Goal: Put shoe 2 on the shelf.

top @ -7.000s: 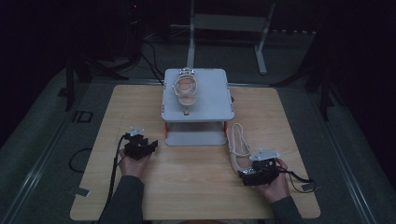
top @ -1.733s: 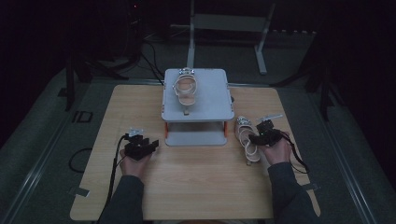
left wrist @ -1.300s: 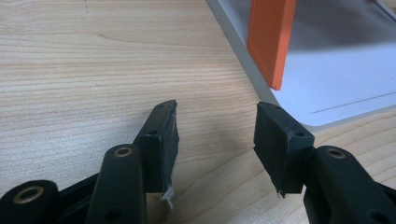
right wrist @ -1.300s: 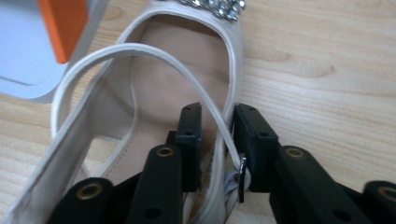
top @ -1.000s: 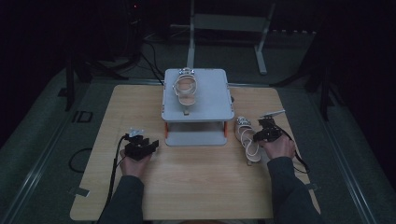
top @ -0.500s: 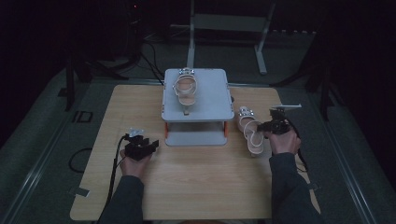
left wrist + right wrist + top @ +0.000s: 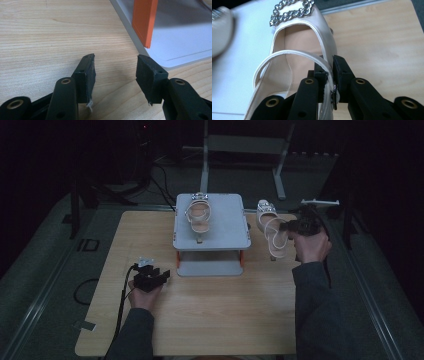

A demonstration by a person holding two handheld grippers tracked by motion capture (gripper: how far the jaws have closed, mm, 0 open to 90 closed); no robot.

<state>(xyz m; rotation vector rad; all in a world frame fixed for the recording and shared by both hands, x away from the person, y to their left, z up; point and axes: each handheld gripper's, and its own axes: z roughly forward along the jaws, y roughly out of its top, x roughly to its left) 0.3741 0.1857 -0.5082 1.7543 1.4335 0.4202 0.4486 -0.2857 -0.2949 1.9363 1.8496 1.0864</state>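
The right gripper [image 7: 289,226] holds a pale sandal [image 7: 272,227] above the right side of the table [image 7: 210,320], just beside the grey stand [image 7: 212,237]. In the right gripper view its jaws are almost fully closed and pinch the thin strap [image 7: 287,53] of the sandal near the small side clasp [image 7: 334,93]. I think the strap is chosen because it is the only narrow part which fits between the pads; the body of the shoe is too wide. Held like this, the sandal hangs from the strap, with its jewelled buckle [image 7: 292,10] pointing away from the camera and its heel lower, over the wood.

A second sandal [image 7: 199,215] of the same kind already lies on top of the stand, toe toward the far edge. So the work seems to be to put the pair together on the stand, and the free place at the right of the first shoe is probably for this one.

The left gripper [image 7: 157,274] rests low on the table in front of the stand, near its left orange leg [image 7: 144,22]. Its jaws stand about half open with nothing between them, only bare wood. It seems to wait there, out of the way of the right hand [image 7: 310,247].
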